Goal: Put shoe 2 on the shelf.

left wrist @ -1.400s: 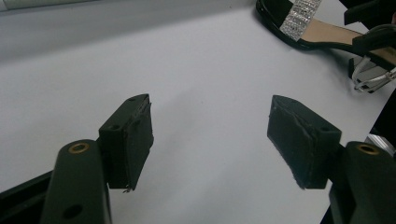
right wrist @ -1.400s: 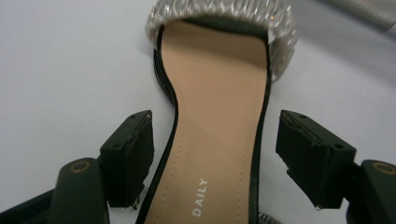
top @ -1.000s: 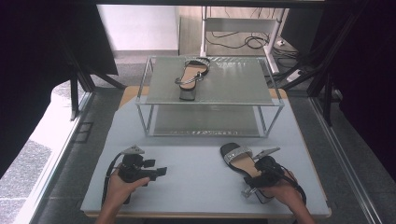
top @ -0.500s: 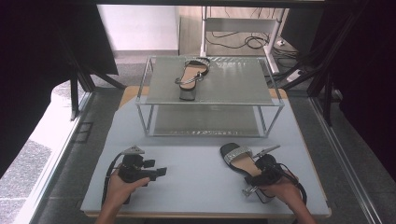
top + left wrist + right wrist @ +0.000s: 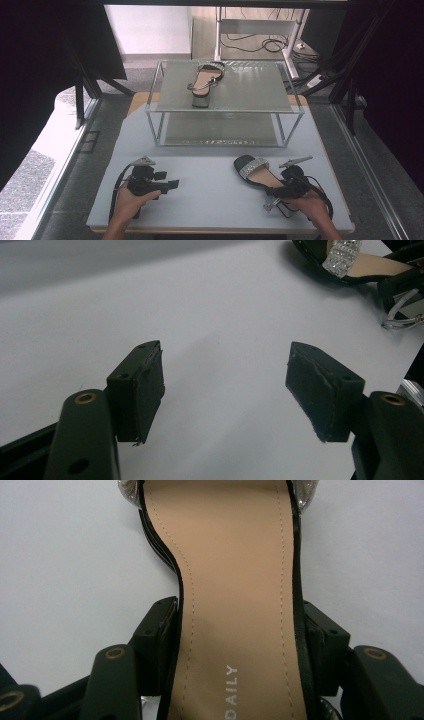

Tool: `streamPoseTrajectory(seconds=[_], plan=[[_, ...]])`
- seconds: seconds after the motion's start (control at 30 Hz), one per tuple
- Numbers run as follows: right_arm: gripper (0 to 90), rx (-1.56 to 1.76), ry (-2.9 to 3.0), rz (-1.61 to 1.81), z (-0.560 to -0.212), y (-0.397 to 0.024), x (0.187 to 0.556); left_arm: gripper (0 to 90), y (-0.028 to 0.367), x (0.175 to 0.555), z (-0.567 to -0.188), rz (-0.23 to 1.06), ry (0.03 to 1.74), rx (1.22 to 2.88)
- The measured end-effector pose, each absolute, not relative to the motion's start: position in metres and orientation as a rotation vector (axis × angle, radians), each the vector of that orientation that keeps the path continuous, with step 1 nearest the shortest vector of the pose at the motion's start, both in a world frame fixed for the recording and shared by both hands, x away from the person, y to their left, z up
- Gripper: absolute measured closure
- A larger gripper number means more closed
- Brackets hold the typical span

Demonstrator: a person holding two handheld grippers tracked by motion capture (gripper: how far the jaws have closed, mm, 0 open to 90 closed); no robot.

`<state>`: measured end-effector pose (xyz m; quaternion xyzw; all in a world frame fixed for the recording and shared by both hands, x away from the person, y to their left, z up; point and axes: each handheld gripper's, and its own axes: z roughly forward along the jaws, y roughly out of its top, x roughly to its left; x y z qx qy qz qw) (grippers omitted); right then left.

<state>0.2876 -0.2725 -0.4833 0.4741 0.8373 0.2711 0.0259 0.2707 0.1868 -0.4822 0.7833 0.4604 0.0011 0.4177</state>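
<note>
A black heeled sandal [image 5: 254, 172] with a glittery toe strap and tan insole [image 5: 235, 580] lies on the grey table [image 5: 210, 205] at the front right. My right gripper [image 5: 286, 189] straddles its heel end. Its jaws have just been closing, and in the right gripper view the pads [image 5: 162, 630] touch both edges of the sole, so the right gripper [image 5: 240, 625] is shut on it. My left gripper [image 5: 172, 185] rests at the front left, open [image 5: 225, 385], with bare table between its pads. A matching sandal [image 5: 205, 80] sits on the upper shelf.
A two-level glass and metal rack [image 5: 250, 92] stands at the back of the table. Cables lie on the floor beyond it. Dark curtains and frame struts flank both sides. The table edge runs just behind both hands.
The right gripper's jaws have narrowed around the sandal's heel end. The left hand and both sandals stay where they were.
</note>
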Motion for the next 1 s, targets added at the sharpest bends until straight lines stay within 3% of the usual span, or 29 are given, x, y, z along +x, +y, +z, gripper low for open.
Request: streamPoseTrajectory(seconds=[1.0], plan=[[41.6, 1.379, 2.507, 1.332, -0.431, -0.291, 0.281, 32.0, 0.186, 0.271, -0.483, -0.005, 1.155, 1.962]])
